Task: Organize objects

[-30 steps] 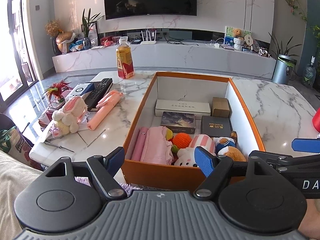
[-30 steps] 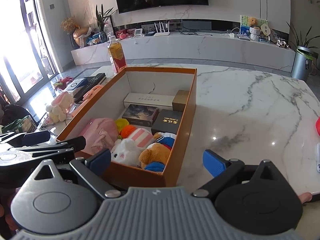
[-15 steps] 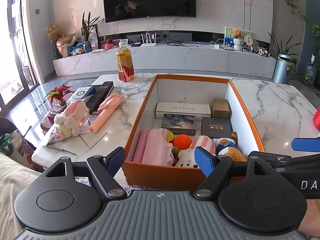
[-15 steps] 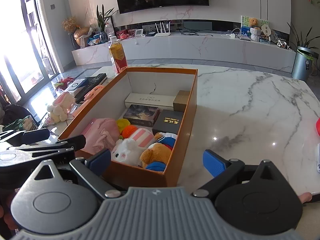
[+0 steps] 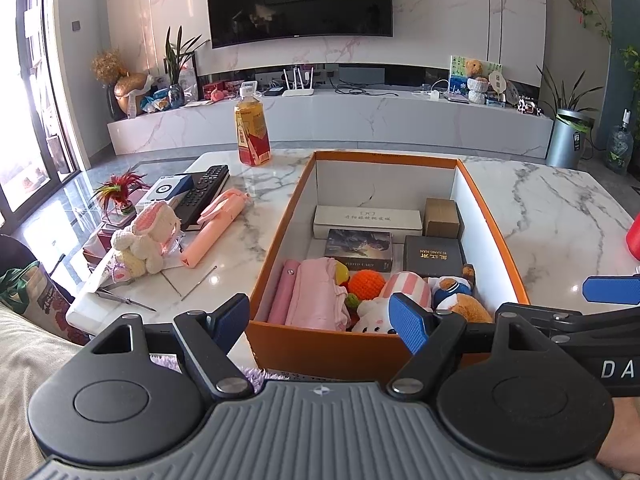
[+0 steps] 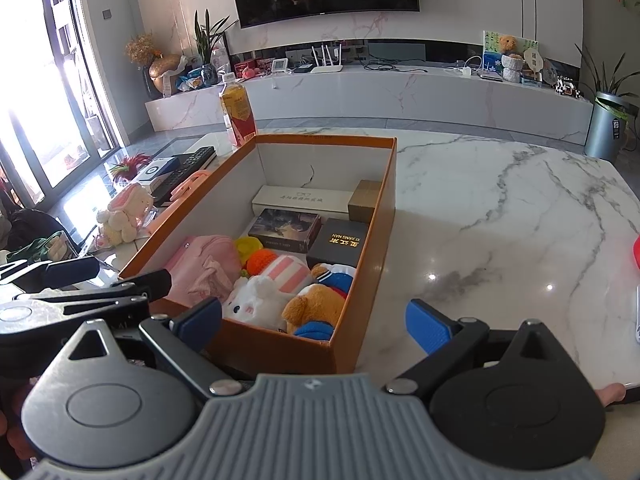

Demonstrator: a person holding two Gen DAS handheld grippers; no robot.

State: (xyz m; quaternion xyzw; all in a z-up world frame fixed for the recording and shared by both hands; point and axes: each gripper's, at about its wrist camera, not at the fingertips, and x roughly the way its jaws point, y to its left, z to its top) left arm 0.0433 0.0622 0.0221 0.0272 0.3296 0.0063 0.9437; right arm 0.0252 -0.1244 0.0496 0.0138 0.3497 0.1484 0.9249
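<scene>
An orange cardboard box stands on the marble table, also in the right wrist view. Inside lie a pink cloth, an orange ball, a white plush, a brown bear, a black box, a photo card box, a long white box and a small brown box. A pink-and-cream plush rabbit and a pink stick lie left of the box. My left gripper hangs open at the box's near wall. My right gripper is open and empty at the near right corner.
Left of the box are a black remote, a drink bottle, a small red plant ornament, thin metal sticks and tweezers. Bare marble spreads right of the box. A red object sits at the far right edge.
Both views have shifted very slightly, with the scene sitting a touch lower in the left wrist view. Both grippers stay open and nothing on the table has moved.
</scene>
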